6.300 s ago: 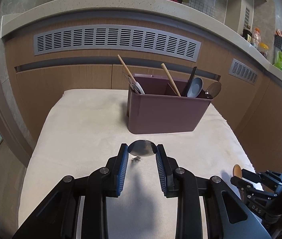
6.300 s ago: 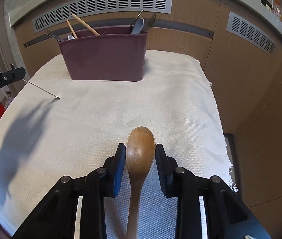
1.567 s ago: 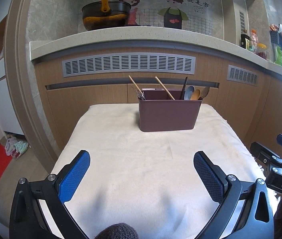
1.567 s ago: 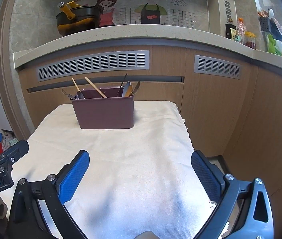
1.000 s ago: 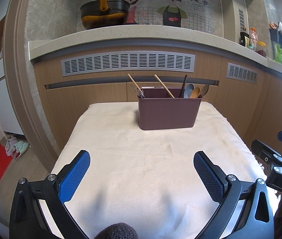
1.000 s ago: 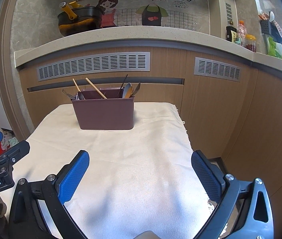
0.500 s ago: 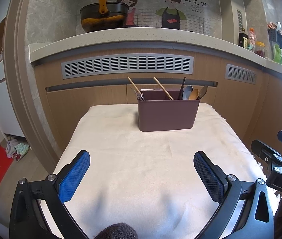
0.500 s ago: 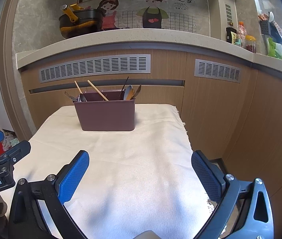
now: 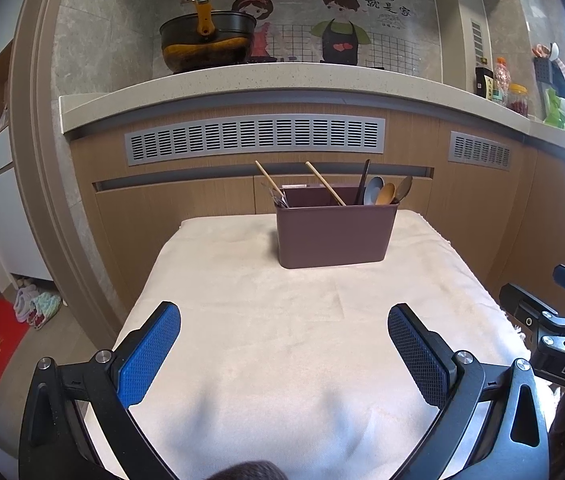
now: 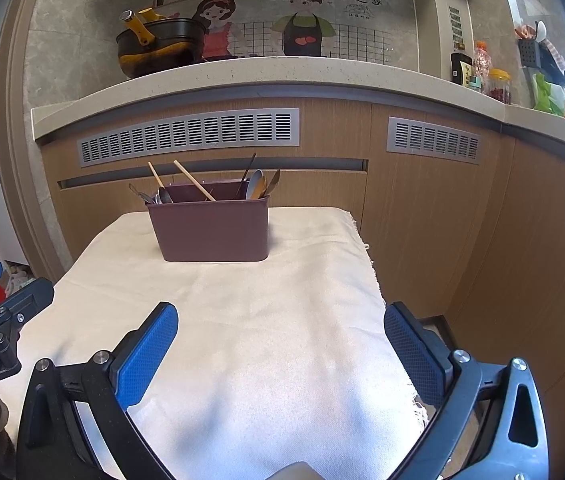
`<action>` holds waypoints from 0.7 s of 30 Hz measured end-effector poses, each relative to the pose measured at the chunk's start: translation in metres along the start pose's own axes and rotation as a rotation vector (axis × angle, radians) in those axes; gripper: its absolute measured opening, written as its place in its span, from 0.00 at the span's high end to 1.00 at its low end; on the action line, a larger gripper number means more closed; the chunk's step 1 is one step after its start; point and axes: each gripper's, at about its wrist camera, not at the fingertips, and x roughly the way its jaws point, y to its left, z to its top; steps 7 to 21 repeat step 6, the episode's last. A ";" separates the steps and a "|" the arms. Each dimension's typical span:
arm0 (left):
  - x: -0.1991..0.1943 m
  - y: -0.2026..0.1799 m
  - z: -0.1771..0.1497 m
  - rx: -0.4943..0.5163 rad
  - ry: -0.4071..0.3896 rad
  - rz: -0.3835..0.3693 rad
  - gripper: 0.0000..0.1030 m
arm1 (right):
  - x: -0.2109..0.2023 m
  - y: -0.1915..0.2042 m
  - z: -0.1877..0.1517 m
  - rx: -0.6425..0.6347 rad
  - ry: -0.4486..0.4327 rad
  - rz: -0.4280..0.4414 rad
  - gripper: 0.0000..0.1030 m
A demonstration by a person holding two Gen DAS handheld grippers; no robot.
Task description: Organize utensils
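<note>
Blue-padded left claw (image 9: 284, 334) and right claw (image 10: 281, 330) hover level, both wide, empty.

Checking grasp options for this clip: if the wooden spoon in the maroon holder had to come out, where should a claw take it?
Grip the wooden spoon by its bowl, the only part showing above the maroon holder rim. Come from above; neighbouring spoons crowd it closely on both sides, so the fit looks tight.

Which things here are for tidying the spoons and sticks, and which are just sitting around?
For the job: maroon utensil holder, wooden chopsticks, spoons, open left gripper, open right gripper.

Just around: cream cloth, black pot, bottles and jars.
</note>
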 end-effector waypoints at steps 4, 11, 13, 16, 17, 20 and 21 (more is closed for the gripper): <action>-0.001 -0.001 -0.001 0.001 -0.003 0.013 0.00 | 0.000 0.000 0.000 0.000 -0.001 0.000 0.01; 0.000 0.001 -0.001 -0.002 -0.002 0.019 0.00 | 0.001 0.000 0.000 0.001 0.001 0.000 0.00; 0.000 0.001 -0.001 -0.002 -0.002 0.019 0.00 | 0.001 0.000 0.000 0.001 0.001 0.000 0.00; 0.000 0.001 -0.001 -0.002 -0.002 0.019 0.00 | 0.001 0.000 0.000 0.001 0.001 0.000 0.00; 0.000 0.001 -0.001 -0.002 -0.002 0.019 0.00 | 0.001 0.000 0.000 0.001 0.001 0.000 0.00; 0.000 0.001 -0.001 -0.002 -0.002 0.019 0.00 | 0.001 0.000 0.000 0.001 0.001 0.000 0.00; 0.000 0.001 -0.001 -0.002 -0.002 0.019 0.00 | 0.001 0.000 0.000 0.001 0.001 0.000 0.00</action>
